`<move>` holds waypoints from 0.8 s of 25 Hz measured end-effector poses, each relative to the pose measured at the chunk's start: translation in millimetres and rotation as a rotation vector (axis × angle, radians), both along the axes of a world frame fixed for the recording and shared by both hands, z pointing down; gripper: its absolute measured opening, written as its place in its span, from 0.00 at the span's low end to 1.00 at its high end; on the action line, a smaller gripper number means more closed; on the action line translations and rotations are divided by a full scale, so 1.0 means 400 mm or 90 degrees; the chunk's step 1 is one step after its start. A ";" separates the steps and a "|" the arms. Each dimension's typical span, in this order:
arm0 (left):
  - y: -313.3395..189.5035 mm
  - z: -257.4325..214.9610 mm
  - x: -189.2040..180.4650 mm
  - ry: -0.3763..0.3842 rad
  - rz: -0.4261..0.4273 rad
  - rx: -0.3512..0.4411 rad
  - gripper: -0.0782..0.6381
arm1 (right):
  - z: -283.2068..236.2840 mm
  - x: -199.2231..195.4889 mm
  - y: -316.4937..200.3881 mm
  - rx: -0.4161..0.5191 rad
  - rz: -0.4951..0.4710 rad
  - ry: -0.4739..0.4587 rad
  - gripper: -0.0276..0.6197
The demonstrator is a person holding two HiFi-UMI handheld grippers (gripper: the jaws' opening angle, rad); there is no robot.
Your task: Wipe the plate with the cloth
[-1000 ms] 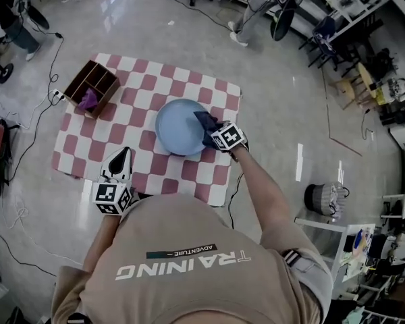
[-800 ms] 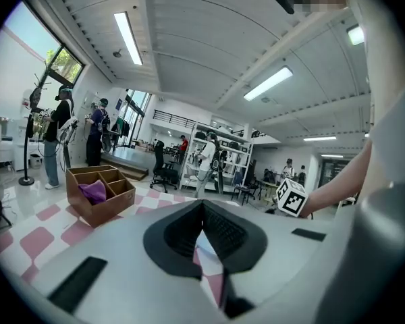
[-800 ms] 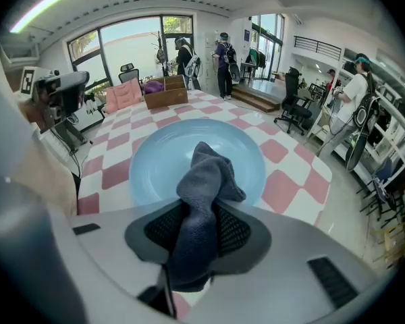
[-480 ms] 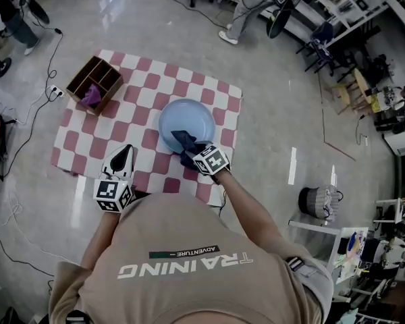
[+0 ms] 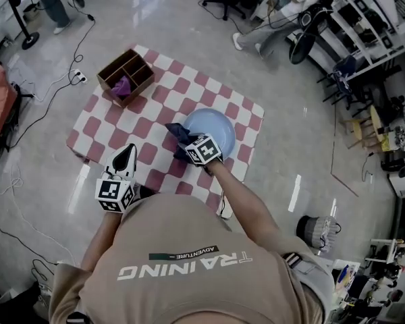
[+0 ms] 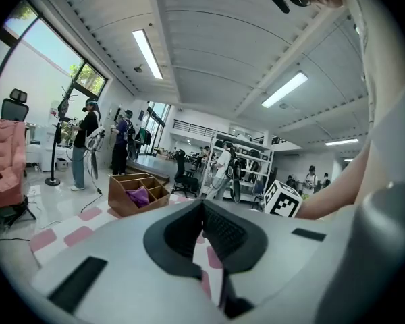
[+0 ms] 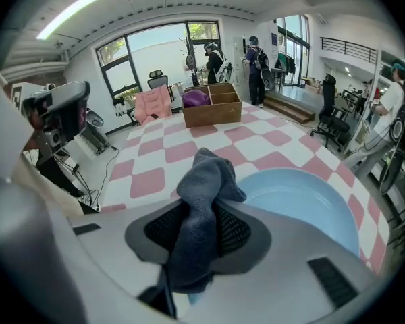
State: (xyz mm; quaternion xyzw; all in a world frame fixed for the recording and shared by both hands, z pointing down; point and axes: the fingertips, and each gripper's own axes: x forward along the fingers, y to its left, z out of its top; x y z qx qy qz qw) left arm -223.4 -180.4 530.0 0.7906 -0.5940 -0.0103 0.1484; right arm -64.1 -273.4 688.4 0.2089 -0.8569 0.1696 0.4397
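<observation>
A light blue plate [image 5: 216, 130] lies on a pink-and-white checkered mat [image 5: 148, 123]. My right gripper [image 5: 184, 142] is over the plate's near left rim, shut on a dark blue cloth [image 5: 176, 133] that bunches up past the fingers. In the right gripper view the cloth [image 7: 204, 187] stands up between the pads, with the plate [image 7: 304, 198] just right of it. My left gripper [image 5: 126, 152] hovers over the mat's near edge, well left of the plate. In the left gripper view its black pads [image 6: 219, 231] meet with nothing between them.
A brown wooden divider box [image 5: 127, 75] with a purple cloth [image 5: 121, 86] in it sits at the mat's far left corner. Cables [image 5: 27, 113] trail over the glossy floor to the left. Chairs, shelves and people stand around the room's edge.
My right gripper has carried the cloth round the plate's near side, from its right rim to its left rim. The left gripper has shifted slightly, and the head view has moved.
</observation>
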 end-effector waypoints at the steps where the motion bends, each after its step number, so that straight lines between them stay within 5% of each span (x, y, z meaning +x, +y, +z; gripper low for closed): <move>1: 0.009 -0.003 -0.010 0.002 -0.010 0.001 0.13 | -0.003 -0.011 -0.016 0.004 -0.006 0.006 0.24; 10: 0.057 0.026 -0.060 0.010 -0.051 -0.021 0.13 | -0.011 -0.015 -0.162 0.055 0.031 0.044 0.24; 20: 0.017 0.019 0.057 0.004 0.057 -0.022 0.13 | -0.177 0.039 -0.076 0.148 -0.017 -0.022 0.24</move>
